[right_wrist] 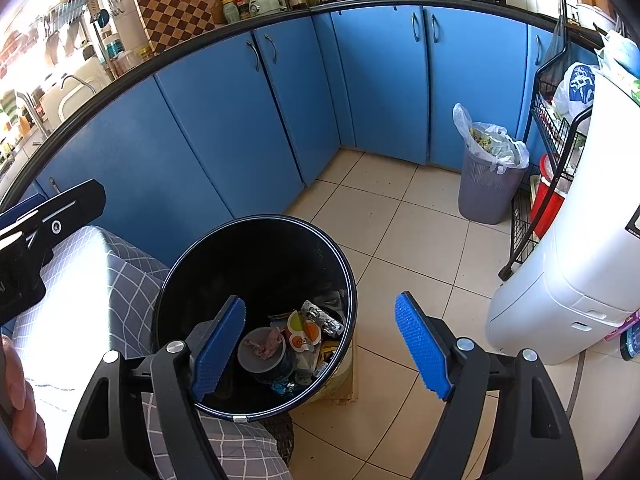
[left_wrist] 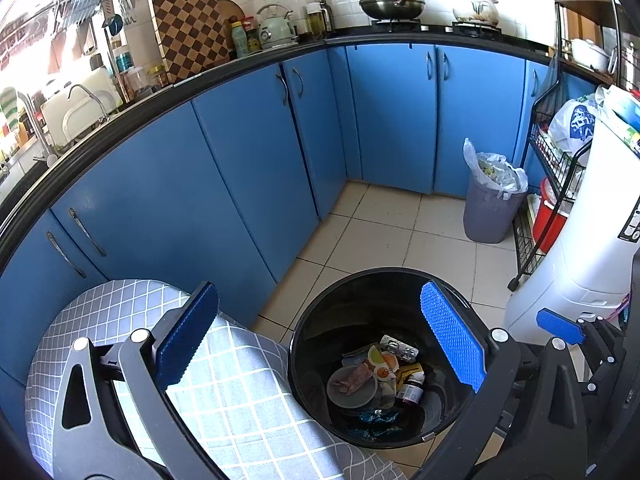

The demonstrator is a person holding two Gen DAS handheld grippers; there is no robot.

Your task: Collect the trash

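Note:
A black round trash bin (left_wrist: 320, 308) (right_wrist: 188, 272) stands on the tiled floor beside a table with a grey checked cloth (left_wrist: 240, 392) (right_wrist: 100, 280). Inside lie several pieces of trash: a lid with a crumpled tissue (left_wrist: 352, 384) (right_wrist: 262, 346), a blister pack (left_wrist: 398, 348) (right_wrist: 320, 318), a small brown bottle (left_wrist: 410, 392) and wrappers. My left gripper (left_wrist: 320, 340) is open and empty above the bin's left side. My right gripper (right_wrist: 320, 348) is open and empty above the bin's right rim; it also shows at the right edge of the left wrist view (left_wrist: 560, 326).
Blue cabinets (left_wrist: 240, 168) (right_wrist: 240, 100) run along the left and back. A grey basket with a plastic bag liner (left_wrist: 492, 200) (right_wrist: 488, 168) stands in the far corner. A white appliance (left_wrist: 580, 248) (right_wrist: 568, 260) and a black wire rack (left_wrist: 548, 152) stand to the right.

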